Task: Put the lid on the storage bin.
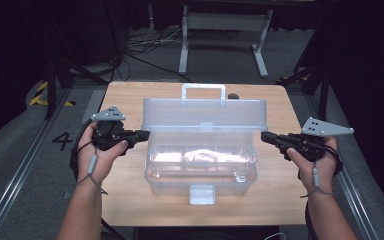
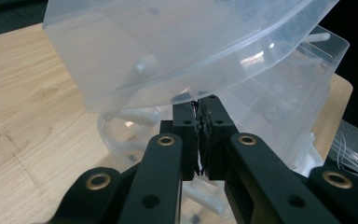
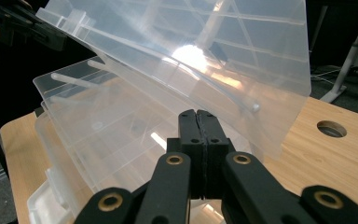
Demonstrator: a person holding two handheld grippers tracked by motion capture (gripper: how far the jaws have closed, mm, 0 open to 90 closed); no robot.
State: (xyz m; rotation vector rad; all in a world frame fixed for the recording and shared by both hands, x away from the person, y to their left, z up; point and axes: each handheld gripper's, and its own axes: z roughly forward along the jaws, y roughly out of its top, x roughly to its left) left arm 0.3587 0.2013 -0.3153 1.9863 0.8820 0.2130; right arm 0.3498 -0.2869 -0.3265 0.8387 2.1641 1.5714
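A clear plastic toolbox point(image 1: 200, 167) stands in the middle of the wooden table point(image 1: 125, 100). Its lid point(image 1: 205, 114) is raised and leans back, and a clear inner tray point(image 3: 121, 126) sits tilted under the lid. My left gripper point(image 1: 145, 135) points at the box's left end, where lid and body meet. Its jaws are together there point(image 2: 201, 100), just under the lid's rim, and I see nothing between the pads. My right gripper point(image 1: 265, 136) points at the right end, also shut point(image 3: 197, 114), with its tips against the tray's side.
The box's white handle point(image 1: 203, 90) stands up behind the lid and its latch point(image 1: 202, 194) hangs at the front. A round hole point(image 3: 331, 129) is cut in the tabletop near the far edge. Metal stand legs point(image 1: 222, 45) and cables lie on the floor beyond the table.
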